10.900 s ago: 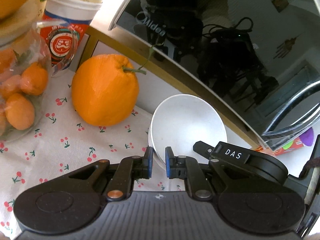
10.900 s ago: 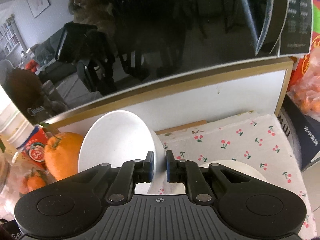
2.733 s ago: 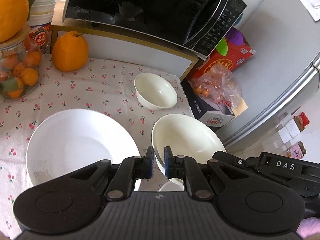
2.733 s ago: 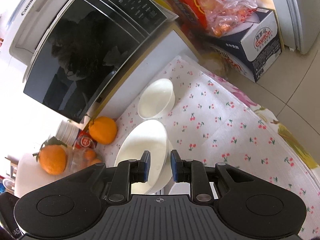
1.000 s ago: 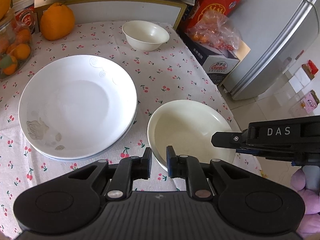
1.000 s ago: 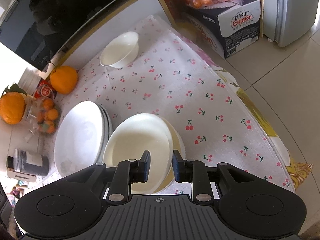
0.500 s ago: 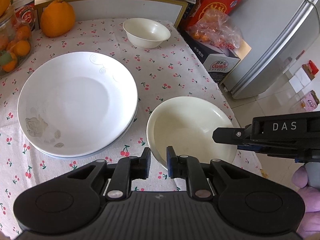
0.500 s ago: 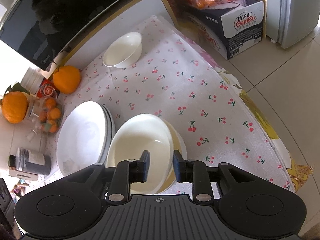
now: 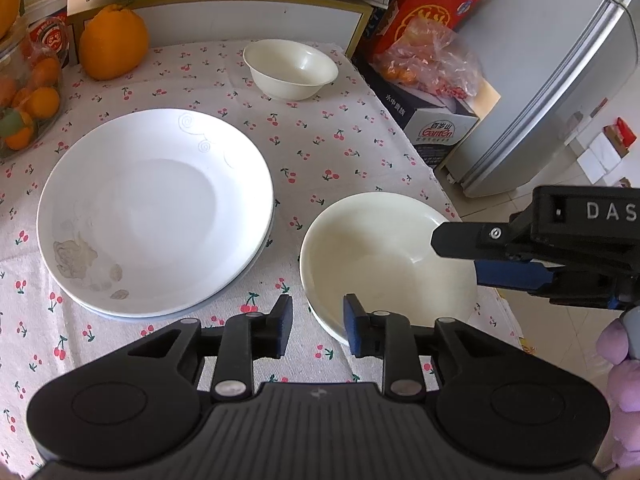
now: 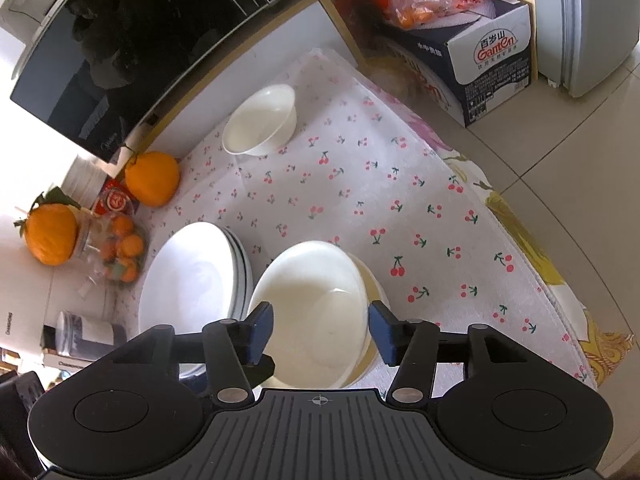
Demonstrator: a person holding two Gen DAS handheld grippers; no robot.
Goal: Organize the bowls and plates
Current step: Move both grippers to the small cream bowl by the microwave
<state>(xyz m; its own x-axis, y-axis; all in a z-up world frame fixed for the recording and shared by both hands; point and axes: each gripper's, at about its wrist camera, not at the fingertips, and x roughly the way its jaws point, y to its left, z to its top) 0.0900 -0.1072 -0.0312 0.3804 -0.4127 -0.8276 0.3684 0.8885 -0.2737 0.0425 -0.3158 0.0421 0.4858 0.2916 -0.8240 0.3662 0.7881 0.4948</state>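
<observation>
A table (image 9: 344,148) covered with a white cherry-print cloth holds glazed white crockery. On its left side sits a stack of wide white ceramic plates (image 9: 156,208). Just beside the stack, near the table's right edge, a cream ceramic bowl (image 9: 384,264) rests nested inside another bowl; in the right wrist view the upper bowl (image 10: 316,312) sits slightly off-centre, with the rim of the lower one showing on its right. A third, smaller white bowl (image 9: 291,68) stands well apart at the far end of the table, near a large orange (image 9: 113,48) and below a black microwave.

The left claw (image 9: 317,322) is open, its blue pads parted, with the nested bowls' near rim lying just ahead between them. The right claw (image 10: 320,332) is spread wide, one pad on either side of the upper bowl and neither touching it.

These bowls look rigid, smooth and breakable. The glaze is probably slippery, so a pinch across the rim wall, one pad inside and one outside, seems the surest hold. The far bowl appears light enough for one claw. It should be set down gently, since china chips on contact.
</observation>
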